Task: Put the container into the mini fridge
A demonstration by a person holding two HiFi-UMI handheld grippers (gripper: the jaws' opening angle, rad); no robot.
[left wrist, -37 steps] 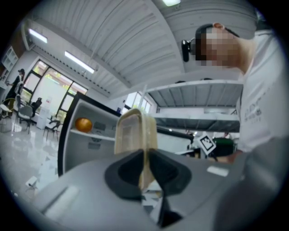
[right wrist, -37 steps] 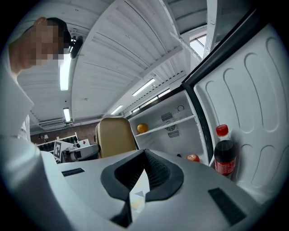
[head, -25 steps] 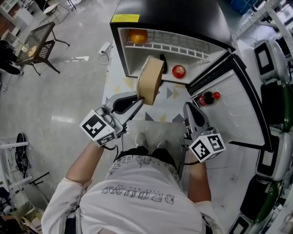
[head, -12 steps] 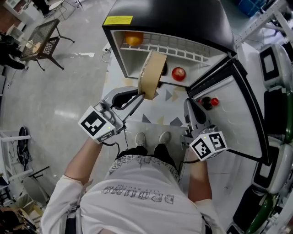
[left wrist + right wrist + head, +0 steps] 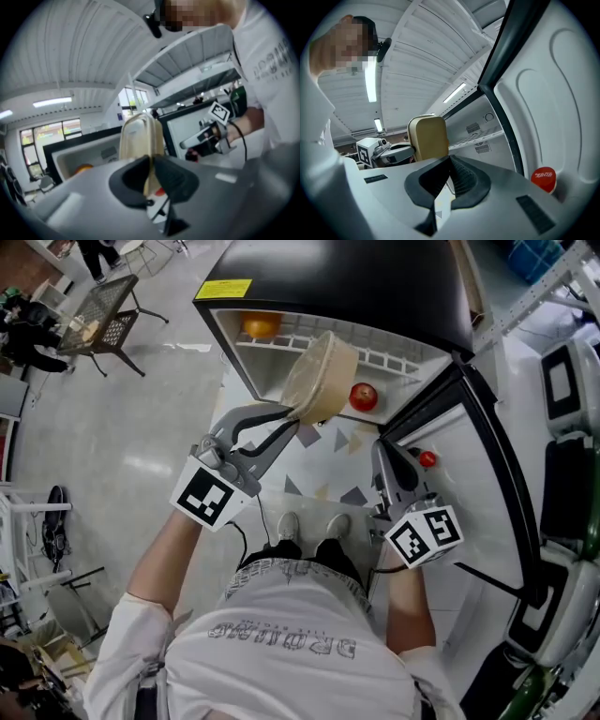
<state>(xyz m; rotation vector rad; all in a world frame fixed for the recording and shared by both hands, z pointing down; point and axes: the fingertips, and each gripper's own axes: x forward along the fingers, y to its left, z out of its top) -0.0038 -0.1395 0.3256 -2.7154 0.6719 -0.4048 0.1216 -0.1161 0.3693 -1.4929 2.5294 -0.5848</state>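
While the container (image 5: 321, 379) hangs tilted before the open fridge (image 5: 347, 277), the head view shows the left gripper (image 5: 292, 420) pinching its lower edge. It is about level with the wire shelf (image 5: 384, 354). An orange (image 5: 262, 326) sits at that shelf's left end, and an apple (image 5: 364, 397) lies on the level below, just right of the container. The right gripper (image 5: 384, 454) hovers near the door (image 5: 487, 446), apart from the load.

From the left gripper view, the jaws clamp only a thin rim, and the container (image 5: 140, 133) stands edge-on above them. With so narrow a hold, I judge the carry should be slow and free of twisting, or the box may swing or slip.

From the right gripper view, those jaws are pressed together on nothing. A red-capped bottle (image 5: 543, 178) sits in the door. Steering left of the apple, levelling the base and letting go only once it rests flat looks wisest.
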